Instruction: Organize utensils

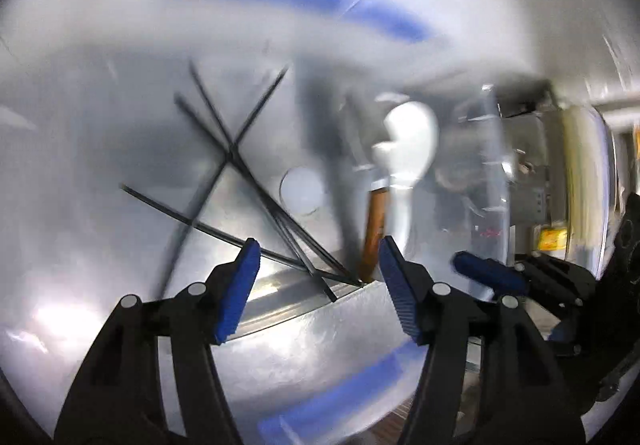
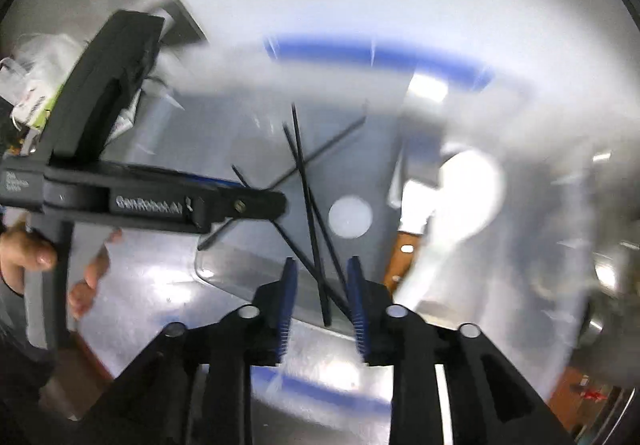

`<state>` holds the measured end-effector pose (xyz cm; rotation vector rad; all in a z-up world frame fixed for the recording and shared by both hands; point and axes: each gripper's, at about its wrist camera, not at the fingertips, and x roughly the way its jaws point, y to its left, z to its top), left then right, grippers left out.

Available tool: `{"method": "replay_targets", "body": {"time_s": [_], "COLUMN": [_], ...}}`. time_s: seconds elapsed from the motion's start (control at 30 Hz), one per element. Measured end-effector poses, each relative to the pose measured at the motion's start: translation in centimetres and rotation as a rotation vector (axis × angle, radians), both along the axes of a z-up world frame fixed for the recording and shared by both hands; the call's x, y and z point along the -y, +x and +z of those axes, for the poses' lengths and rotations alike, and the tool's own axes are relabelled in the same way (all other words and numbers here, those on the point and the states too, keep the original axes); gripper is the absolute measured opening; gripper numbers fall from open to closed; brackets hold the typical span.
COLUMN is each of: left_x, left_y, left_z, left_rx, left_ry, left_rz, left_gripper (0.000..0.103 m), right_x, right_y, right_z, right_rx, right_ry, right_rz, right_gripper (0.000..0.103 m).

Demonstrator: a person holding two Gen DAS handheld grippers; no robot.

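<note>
The thin black chopsticks (image 2: pixel 310 213) lie crossed in the left compartment of a clear plastic organizer tray (image 2: pixel 224 269) on the shiny metal table (image 2: pixel 160 285); I count about four, though blur makes this unsure. They look light, stiff and slippery, so a pinch near the bunched near ends seems best. One white ceramic spoon (image 2: pixel 466 193) and one brown-handled knife (image 2: pixel 402 257) sit in the right compartment. The right hand-held gripper (image 2: pixel 320 297) stands partly open around the chopstick ends; the left hand-held gripper (image 1: pixel 316 273) is open, holding nothing.
</note>
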<state>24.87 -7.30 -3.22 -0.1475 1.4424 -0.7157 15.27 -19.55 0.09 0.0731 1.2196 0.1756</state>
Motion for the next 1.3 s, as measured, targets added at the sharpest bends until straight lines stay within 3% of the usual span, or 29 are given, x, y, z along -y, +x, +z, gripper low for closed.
{"method": "replay_targets", "body": {"time_s": [0.07, 0.13, 0.2, 0.3, 0.33, 0.4, 0.5, 0.53, 0.57, 0.63, 0.83, 1.0, 1.13, 1.3], "left_x": [-0.8, -2.2, -3.5, -6.4, -7.2, -8.5, -10.7, -10.9, -11.3, -12.7, -14.3, -15.5, -15.4, -14.8], "left_y": [-2.5, -5.2, -7.2, -11.5, -12.3, -14.8, -17.6, -18.5, -19.5, -21.0, -22.5, -23.1, -23.3, -24.1], "left_z": [4.2, 7.1, 8.6, 9.5, 9.4, 9.3, 8.9, 8.6, 8.0, 7.3, 5.6, 5.2, 4.7, 4.6], "left_rx": [0.147, 0.287, 0.389, 0.483, 0.497, 0.535, 0.603, 0.612, 0.62, 0.629, 0.636, 0.601, 0.581, 0.594], "left_ry": [0.027, 0.09, 0.151, 0.215, 0.224, 0.261, 0.328, 0.34, 0.35, 0.377, 0.445, 0.407, 0.412, 0.433], "left_rz": [0.013, 0.045, 0.081, 0.135, 0.149, 0.177, 0.217, 0.223, 0.234, 0.262, 0.306, 0.346, 0.33, 0.31], "left_gripper": [0.063, 0.07, 0.085, 0.087, 0.087, 0.095, 0.095, 0.095, 0.095, 0.095, 0.096, 0.096, 0.096, 0.096], "right_x": [-0.2, -0.8, -1.7, -3.1, -3.4, -4.6, -5.8, -5.9, -6.1, -6.6, -8.4, -8.8, -9.8, -10.2], "right_y": [-3.0, -6.8, -10.5, -13.8, -14.3, -15.2, -16.3, -16.6, -17.3, -18.3, -19.8, -20.0, -20.1, -20.6], "right_z": [2.6, 4.5, 6.1, 7.1, 7.4, 7.1, 5.3, 4.8, 4.4, 3.3, 0.4, -1.3, -2.1, -1.8], "right_rx": [0.095, 0.19, 0.285, 0.372, 0.374, 0.358, 0.313, 0.305, 0.305, 0.31, 0.292, 0.238, 0.196, 0.224], "right_ry": [-0.024, -0.018, -0.038, -0.099, -0.115, -0.143, -0.136, -0.13, -0.12, -0.098, -0.139, -0.177, -0.187, -0.152], "right_rz": [-0.032, -0.075, -0.13, -0.198, -0.204, -0.207, -0.215, -0.219, -0.227, -0.223, -0.247, -0.311, -0.279, -0.308], "right_gripper": [0.045, 0.052, 0.058, 0.072, 0.079, 0.08, 0.08, 0.083, 0.092, 0.098, 0.098, 0.098, 0.098, 0.098]}}
